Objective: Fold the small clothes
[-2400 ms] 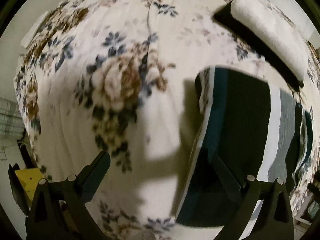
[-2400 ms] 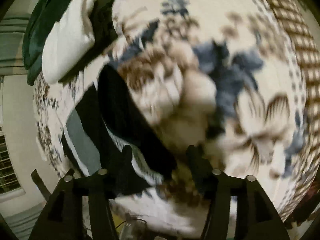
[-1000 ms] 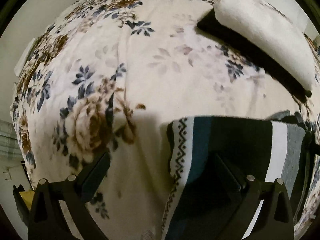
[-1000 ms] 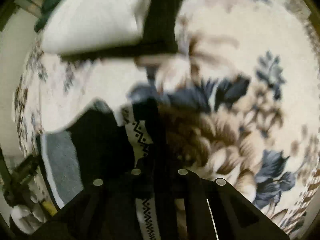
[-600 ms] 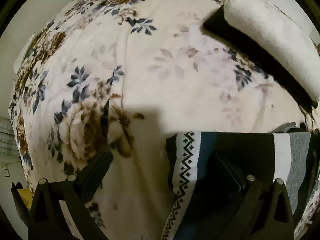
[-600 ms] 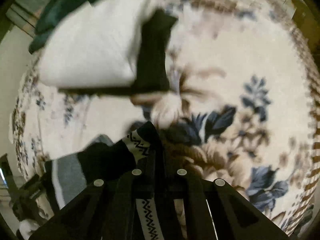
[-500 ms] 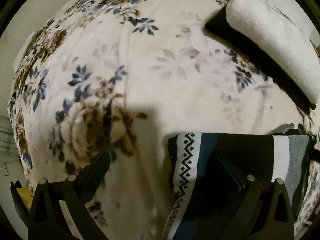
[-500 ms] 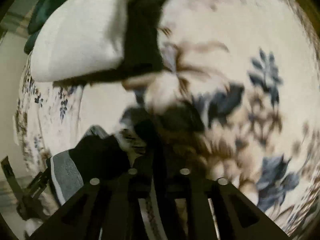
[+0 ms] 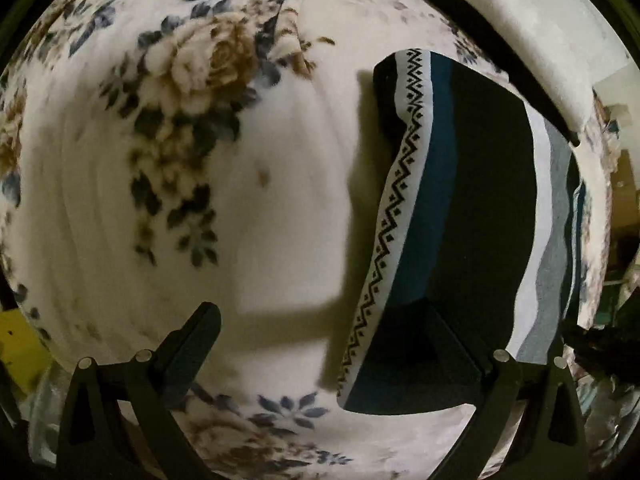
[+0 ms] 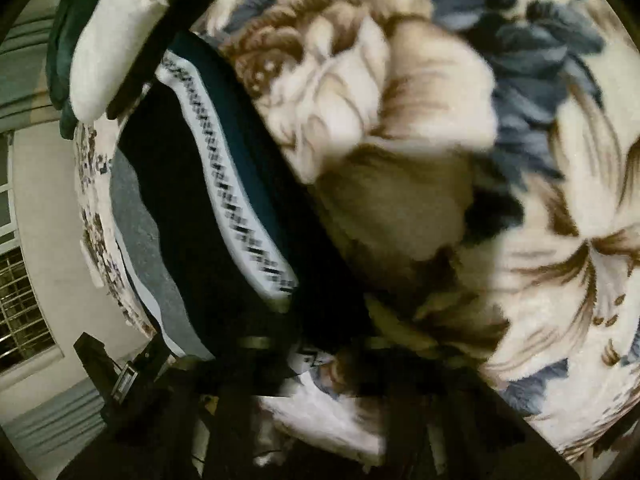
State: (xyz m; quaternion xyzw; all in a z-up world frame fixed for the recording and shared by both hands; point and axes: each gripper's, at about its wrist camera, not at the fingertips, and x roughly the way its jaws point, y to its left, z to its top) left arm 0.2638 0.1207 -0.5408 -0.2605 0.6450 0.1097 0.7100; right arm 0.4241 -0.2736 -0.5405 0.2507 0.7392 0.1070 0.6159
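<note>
Left wrist view: the left gripper stands wide open over a cream plush blanket printed with brown and blue flowers. Its left finger is over bare blanket; its right finger shows dark against the garment, and contact cannot be told. Nothing is pinched between the jaws. The task item, a folded knit garment with dark navy, teal, white and grey bands and a black zigzag trim, lies flat on the blanket, right of centre, trim edge running top to bottom. Beyond its upper right corner lies a white fleecy folded cloth on a black underlayer, just beside the garment.

Right wrist view: heavily motion-blurred. The right gripper is a dark smear at the bottom centre; its jaws are nearly together and closing, and the near end of the garment runs down into them, though a firm pinch cannot be confirmed. The garment lies diagonally across the left half of the frame. The white cloth is at upper left.
</note>
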